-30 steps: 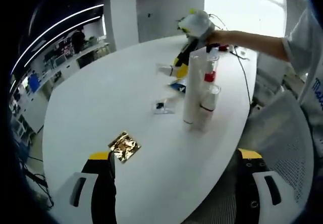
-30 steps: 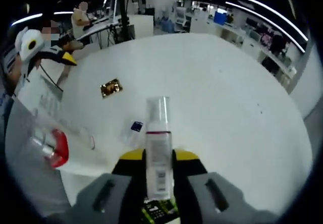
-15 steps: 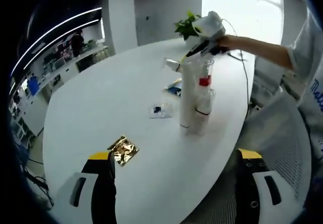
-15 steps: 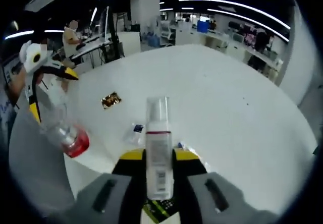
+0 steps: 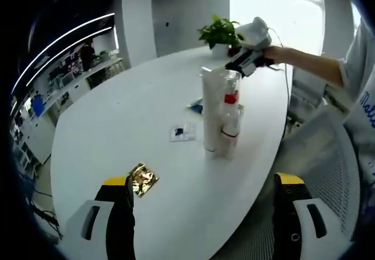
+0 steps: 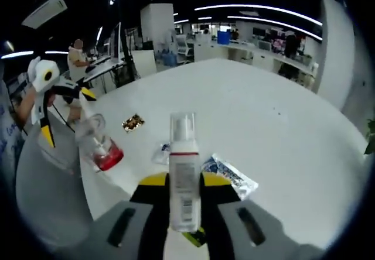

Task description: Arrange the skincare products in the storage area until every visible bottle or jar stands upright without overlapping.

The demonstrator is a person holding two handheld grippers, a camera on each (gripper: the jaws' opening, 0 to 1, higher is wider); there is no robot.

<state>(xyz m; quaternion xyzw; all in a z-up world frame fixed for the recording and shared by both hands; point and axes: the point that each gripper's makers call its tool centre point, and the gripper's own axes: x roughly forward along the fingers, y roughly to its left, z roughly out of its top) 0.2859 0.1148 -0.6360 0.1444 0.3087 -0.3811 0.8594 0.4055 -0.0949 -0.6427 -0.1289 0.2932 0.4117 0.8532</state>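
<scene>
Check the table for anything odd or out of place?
Nothing spilled or toppled. Loose flat sachets lie among the products: a gold packet, a small clear sachet, a blue-printed one. The right gripper holds a pump bottle off the table.

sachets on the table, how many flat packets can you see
3: a gold sachet near the left gripper, a small clear sachet mid-table, and a blue printed sachet just ahead of the right gripper. The standing bottles may hide more.

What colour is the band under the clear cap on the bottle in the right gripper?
Red band on the bottle, best in the right gripper view.
</scene>
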